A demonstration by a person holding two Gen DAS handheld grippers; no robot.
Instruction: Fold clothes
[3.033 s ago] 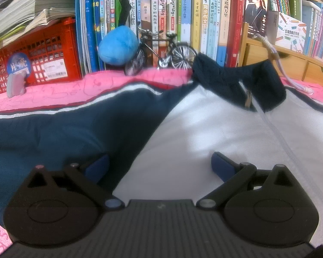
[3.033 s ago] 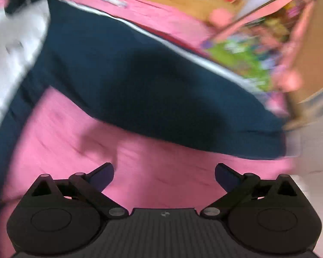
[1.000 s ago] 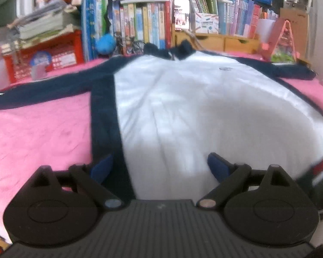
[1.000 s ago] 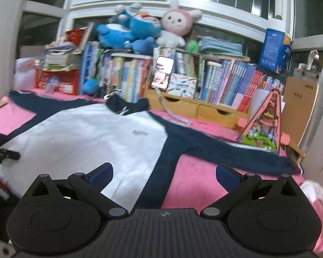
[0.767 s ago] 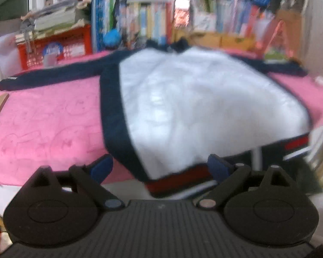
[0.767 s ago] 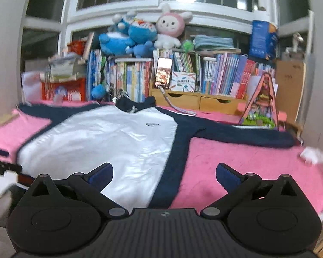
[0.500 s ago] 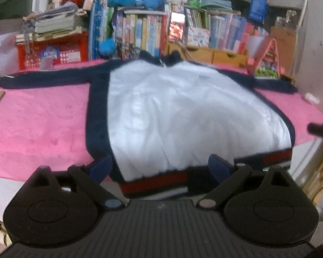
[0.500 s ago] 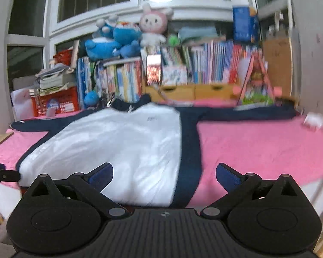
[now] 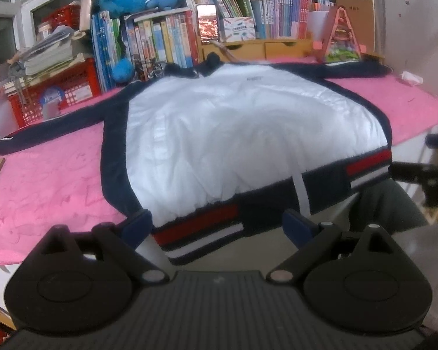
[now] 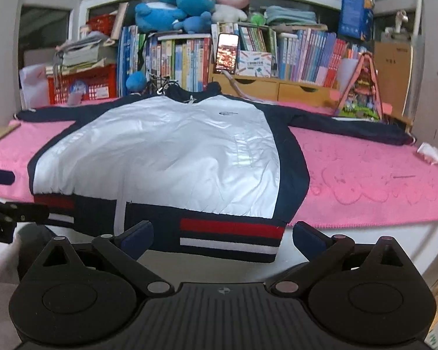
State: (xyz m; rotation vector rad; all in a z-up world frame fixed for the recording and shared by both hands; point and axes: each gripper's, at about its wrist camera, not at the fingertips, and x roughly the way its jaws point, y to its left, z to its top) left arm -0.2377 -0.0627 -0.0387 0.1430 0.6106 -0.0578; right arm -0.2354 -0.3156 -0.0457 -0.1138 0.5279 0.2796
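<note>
A jacket (image 9: pixel 248 134) lies flat, front up, in the middle of both frames on a surface (image 10: pixel 365 180) covered with a soft pink, faintly embossed cloth. The body panel is white, smooth and slightly glossy, with shallow wrinkles; the side panels, collar and both outstretched sleeves are navy. A ribbed hem band (image 10: pixel 230 233) with red and white stripes hangs just over the near edge of the surface.

The left tool (image 9: pixel 217 224) sits at the lower centre of its frame, its blue-padded fingers (image 9: pixel 137 224) spread apart and empty, just short of the hem. The right tool (image 10: pixel 222 234) is likewise spread apart and empty before the hem.

Behind the jacket, across the upper frame, upright books (image 10: pixel 187 58) fill a shelf, with plush toys (image 10: pixel 175 8) on top. A red lattice plastic crate (image 10: pixel 81 84) at upper left carries stacked papers. A wooden drawer unit (image 10: pixel 277 87) stands at upper centre-right, beside a triangular pink paper house (image 10: pixel 362 93).
</note>
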